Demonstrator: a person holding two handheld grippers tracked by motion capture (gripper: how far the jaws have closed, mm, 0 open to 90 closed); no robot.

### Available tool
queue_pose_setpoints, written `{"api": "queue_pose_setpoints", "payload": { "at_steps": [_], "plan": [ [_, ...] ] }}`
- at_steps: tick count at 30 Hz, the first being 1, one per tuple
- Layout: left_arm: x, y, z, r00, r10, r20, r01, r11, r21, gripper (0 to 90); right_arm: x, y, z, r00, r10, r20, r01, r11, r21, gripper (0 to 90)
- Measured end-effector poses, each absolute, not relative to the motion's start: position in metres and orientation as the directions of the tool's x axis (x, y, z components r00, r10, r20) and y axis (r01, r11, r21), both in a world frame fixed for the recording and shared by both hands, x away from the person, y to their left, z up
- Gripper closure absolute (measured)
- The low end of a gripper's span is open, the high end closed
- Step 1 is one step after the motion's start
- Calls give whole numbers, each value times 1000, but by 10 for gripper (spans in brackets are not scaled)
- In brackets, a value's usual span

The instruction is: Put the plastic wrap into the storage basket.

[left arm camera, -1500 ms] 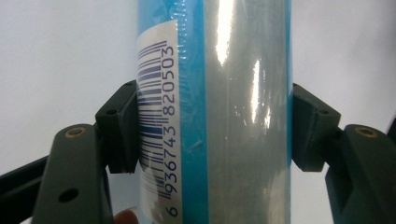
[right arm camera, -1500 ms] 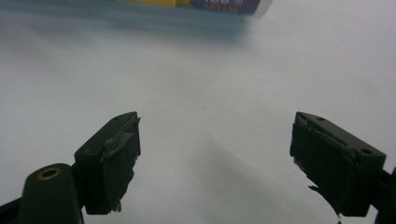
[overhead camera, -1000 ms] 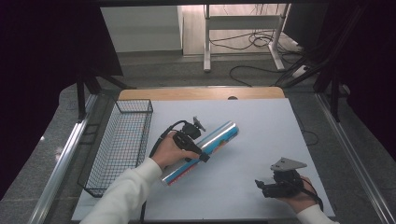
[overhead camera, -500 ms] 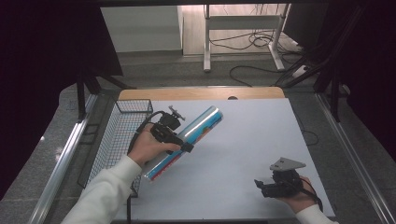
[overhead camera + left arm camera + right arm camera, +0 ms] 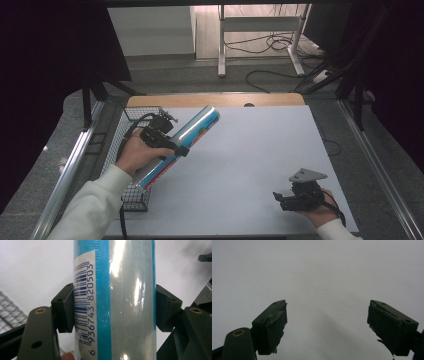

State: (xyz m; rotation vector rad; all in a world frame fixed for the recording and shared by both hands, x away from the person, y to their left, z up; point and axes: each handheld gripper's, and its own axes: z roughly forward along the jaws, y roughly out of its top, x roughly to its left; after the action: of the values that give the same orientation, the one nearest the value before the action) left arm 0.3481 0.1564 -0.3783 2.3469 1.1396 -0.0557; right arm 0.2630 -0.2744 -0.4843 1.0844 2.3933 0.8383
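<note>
A long blue and silver roll (image 5: 181,145) in shiny wrap hangs tilted above the table's left side, its lower end over the wire basket (image 5: 131,200). My left gripper (image 5: 179,148) is shut on the roll near its middle. In the left gripper view both pads (image 5: 65,307) press the sides of the roll (image 5: 120,302), whose barcode label faces the camera. My right gripper (image 5: 278,198) rests low at the table's front right, held by a hand. In the right gripper view its jaws stand wide apart, with the right gripper (image 5: 327,325) open over bare white table.
The white table top (image 5: 250,150) spans the middle, with a wooden strip (image 5: 215,100) along its far edge. The black wire basket stands along the left edge. Beyond the table are floor cables (image 5: 270,47) and a metal stand's legs (image 5: 260,30).
My left gripper has carried the roll leftward and upward, from the table's middle to over the basket. The right gripper has stayed put.
</note>
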Motion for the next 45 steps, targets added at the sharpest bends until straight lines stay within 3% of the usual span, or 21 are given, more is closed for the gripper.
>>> {"api": "queue_pose_setpoints", "payload": {
  "at_steps": [22,45],
  "plan": [
    [343,207,-368,579,792,-192,788,-484,381,319,264,-274,-486,-630,770,-95,545,527,652,168],
    [340,277,-390,422,886,-192,872,-338,354,320,267,-271,-487,-636,766,-94,546,533,647,168]
  ]
}}
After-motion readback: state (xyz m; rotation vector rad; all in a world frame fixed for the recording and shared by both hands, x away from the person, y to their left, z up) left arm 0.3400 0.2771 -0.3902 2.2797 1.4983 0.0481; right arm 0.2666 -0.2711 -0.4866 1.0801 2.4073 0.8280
